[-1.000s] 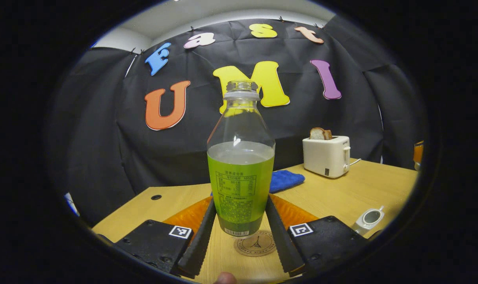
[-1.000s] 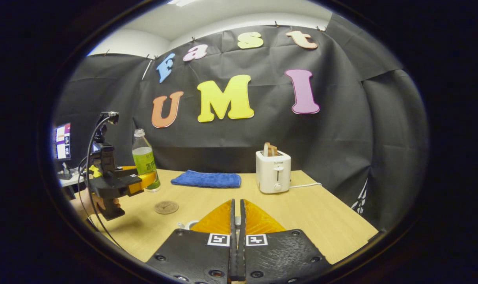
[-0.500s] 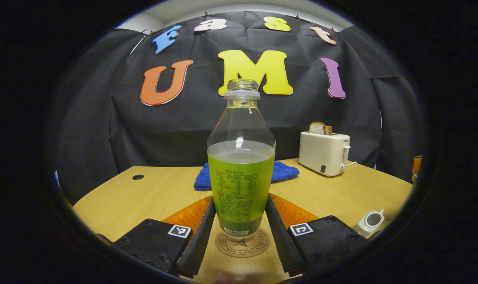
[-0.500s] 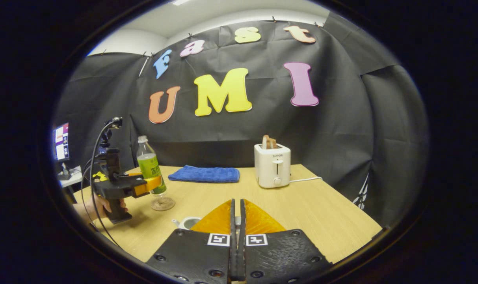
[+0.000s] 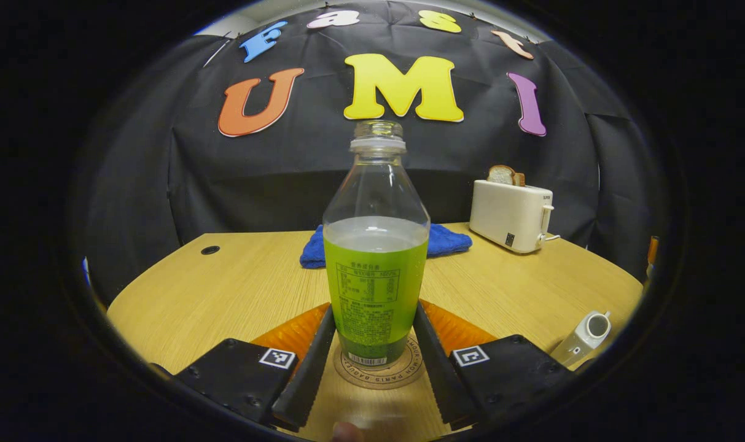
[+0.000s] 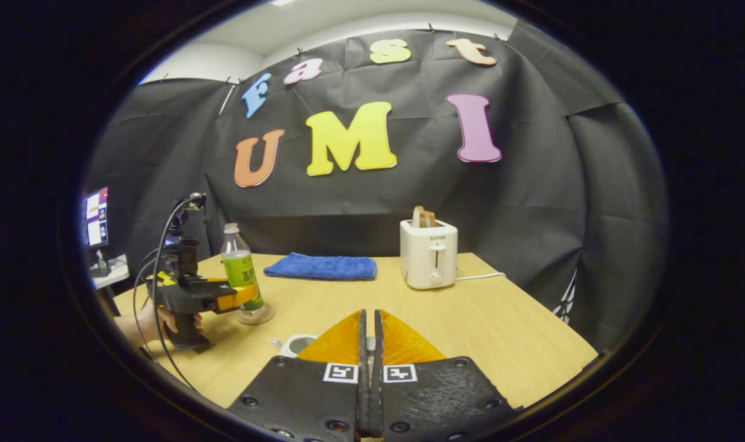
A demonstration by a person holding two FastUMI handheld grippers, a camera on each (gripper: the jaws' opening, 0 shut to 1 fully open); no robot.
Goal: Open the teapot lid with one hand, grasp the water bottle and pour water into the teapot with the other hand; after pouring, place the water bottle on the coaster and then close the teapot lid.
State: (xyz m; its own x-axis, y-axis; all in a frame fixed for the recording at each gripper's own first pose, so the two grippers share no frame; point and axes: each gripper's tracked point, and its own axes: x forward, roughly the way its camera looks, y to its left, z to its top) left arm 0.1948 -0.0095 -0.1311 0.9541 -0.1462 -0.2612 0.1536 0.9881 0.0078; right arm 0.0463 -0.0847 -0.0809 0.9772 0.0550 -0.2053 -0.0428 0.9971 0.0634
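While the left tool (image 5: 372,344) pinches the bottle (image 5: 375,258) at its lower body, both ribbed fingers (image 5: 311,368) press the green label. Clear plastic, uncapped and upright, the bottle stands on the round printed coaster (image 5: 381,371) on the wood-grain table (image 5: 225,294). Right of it, the left gripper view shows the white teapot (image 5: 584,334), lid off. The right gripper view shows the right tool (image 6: 370,344) pressed together, the teapot's rim (image 6: 298,344) just left of it, a blue cloth (image 6: 323,267) and a white toaster (image 6: 429,261) with bread.
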